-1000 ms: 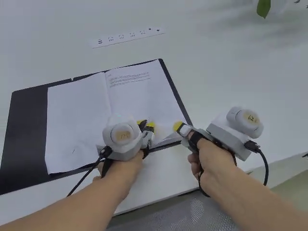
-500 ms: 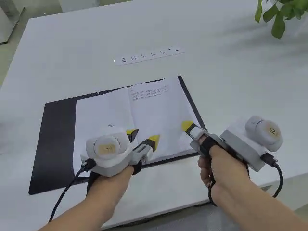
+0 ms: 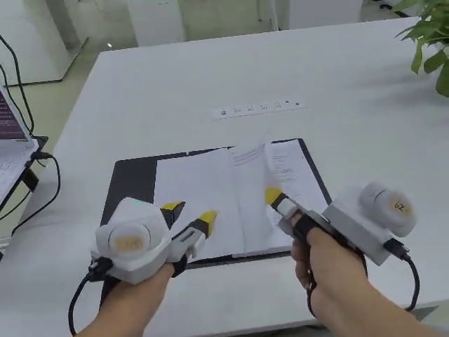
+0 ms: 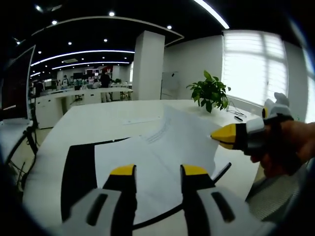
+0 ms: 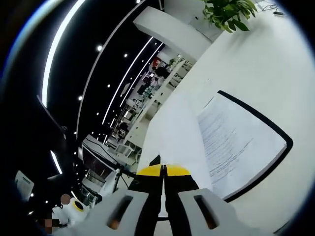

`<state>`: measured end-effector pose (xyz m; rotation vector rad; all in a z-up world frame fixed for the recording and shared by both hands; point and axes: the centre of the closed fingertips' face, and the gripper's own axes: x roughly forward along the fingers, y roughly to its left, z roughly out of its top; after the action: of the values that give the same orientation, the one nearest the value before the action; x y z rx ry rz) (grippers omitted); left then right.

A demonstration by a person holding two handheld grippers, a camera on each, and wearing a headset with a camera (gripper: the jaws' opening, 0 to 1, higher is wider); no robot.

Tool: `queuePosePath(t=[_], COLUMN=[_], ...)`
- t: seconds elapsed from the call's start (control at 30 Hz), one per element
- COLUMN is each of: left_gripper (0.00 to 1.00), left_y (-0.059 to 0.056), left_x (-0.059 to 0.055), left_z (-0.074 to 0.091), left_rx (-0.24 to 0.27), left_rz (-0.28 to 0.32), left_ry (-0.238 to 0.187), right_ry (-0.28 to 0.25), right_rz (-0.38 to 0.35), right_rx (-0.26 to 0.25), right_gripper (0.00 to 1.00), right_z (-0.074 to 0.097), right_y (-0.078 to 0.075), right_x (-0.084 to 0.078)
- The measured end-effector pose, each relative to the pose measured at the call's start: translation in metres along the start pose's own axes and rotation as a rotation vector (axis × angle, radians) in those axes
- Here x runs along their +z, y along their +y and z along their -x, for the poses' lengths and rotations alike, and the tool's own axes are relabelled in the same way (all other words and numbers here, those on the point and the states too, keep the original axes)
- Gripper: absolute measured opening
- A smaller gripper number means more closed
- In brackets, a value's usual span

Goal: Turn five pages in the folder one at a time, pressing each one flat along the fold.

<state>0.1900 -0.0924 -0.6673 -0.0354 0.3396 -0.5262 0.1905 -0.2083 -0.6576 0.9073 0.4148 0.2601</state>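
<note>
Folder [image 3: 130, 184] lies open mid-frame on the white table [image 3: 175, 84]. The right gripper [image 3: 273, 196] pinches one page [image 5: 174, 132] between closed jaws, holding it upright to swing it over. The left gripper [image 3: 189, 213], jaws apart and empty, hovers at lower left, probably ready to press the fold.

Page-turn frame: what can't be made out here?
- Printed text on the right-hand page: too small in the head view, smeared in the right gripper view.
- One sheet pinched or several: jaws of the right gripper cover the edge of the lifted page.
- Near-left corner of the folder: behind the left gripper, head view.
- Laptop: cut by the left edge, head view.
</note>
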Motion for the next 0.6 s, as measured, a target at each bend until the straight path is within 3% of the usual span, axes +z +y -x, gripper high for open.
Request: queuePosePath(t=[0.27, 0.6], left_gripper=[0.33, 0.32], left_y=[0.025, 0.057], left_x=[0.003, 0.007], left_z=[0.02, 0.037], left_rx=[0.043, 0.084], left_rz=[0.023, 0.037], left_ry=[-0.03, -0.059], right_ry=[0.099, 0.198], right_rz=[0.095, 0.199], right_rx=[0.059, 0.083], right_gripper=[0.0, 0.0], right_z=[-0.021, -0.046], right_y=[0.033, 0.058], right_x=[-0.045, -0.099])
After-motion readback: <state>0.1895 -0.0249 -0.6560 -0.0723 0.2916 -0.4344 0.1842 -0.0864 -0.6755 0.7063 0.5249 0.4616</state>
